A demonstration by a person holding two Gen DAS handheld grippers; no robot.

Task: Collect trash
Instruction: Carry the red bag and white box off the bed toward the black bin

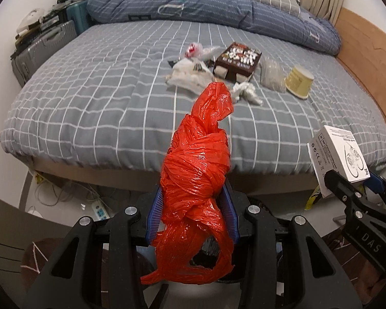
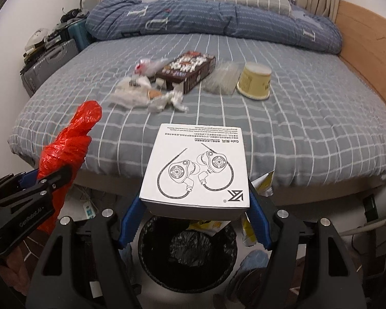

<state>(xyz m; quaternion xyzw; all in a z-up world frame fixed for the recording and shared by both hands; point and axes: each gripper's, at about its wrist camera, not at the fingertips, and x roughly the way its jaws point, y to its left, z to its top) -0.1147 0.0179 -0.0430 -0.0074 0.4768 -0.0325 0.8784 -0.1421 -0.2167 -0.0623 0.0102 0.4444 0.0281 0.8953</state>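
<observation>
My left gripper (image 1: 193, 206) is shut on a knotted red plastic bag (image 1: 195, 170), which sticks up between the blue pads and hangs down in front. In the right wrist view that red bag (image 2: 67, 141) shows at the left. My right gripper (image 2: 193, 211) is shut on a white earphone box (image 2: 195, 167), held above a bin with a black liner (image 2: 187, 252) on the floor. The white box (image 1: 339, 154) also appears at the right of the left wrist view. On the bed lie a brown box (image 2: 190, 70), a yellow paper cup (image 2: 256, 81), crumpled tissues (image 2: 167, 101) and clear wrappers (image 2: 221, 77).
The bed (image 1: 90, 97) has a grey checked sheet and a blue duvet (image 1: 193, 2) bunched at the far end. Suitcases (image 1: 43, 46) stand to its left, a wooden panel (image 1: 368, 51) to its right. A power strip (image 1: 99, 209) and cables lie on the floor.
</observation>
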